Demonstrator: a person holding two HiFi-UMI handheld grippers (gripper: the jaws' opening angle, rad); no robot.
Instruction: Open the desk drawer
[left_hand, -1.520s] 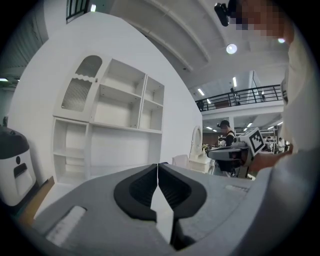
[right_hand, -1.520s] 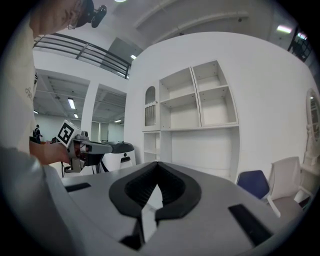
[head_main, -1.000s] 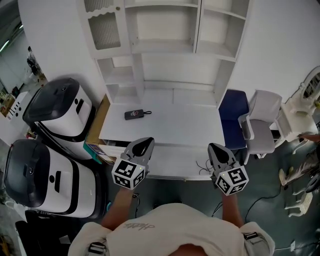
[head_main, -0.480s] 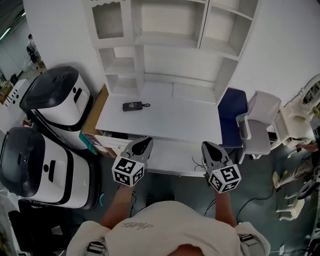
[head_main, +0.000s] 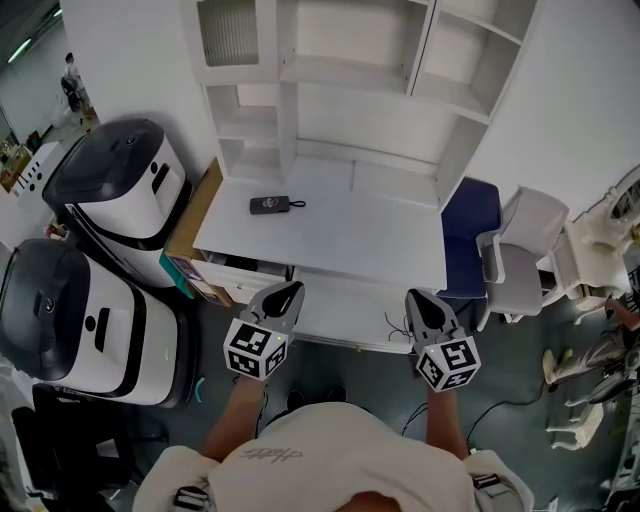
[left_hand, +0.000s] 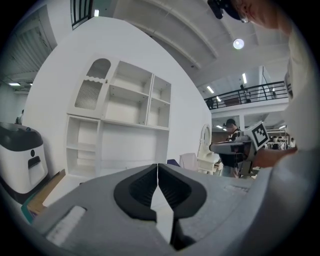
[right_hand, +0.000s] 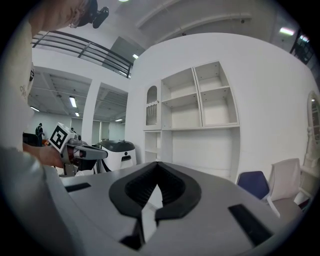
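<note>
Desk drawer (head_main: 345, 318) | left gripper (head_main: 289, 290) closed (empty) | right gripper (head_main: 416, 298) closed, empty

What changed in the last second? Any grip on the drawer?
The right gripper has edged slightly left over the pulled-out drawer; nothing was taken hold of. The left gripper hovers as before, both jaws shut and empty, and the black device lies unmoved on the desk.

A small black device (head_main: 270, 204) with a cord is laid flat below white shelving (head_main: 350, 70). Two black-topped white machines (head_main: 110, 185) are stood at the left, beside a cardboard box (head_main: 198, 215). A blue chair (head_main: 470, 225) and a grey chair (head_main: 525, 250) are set at the right.
</note>
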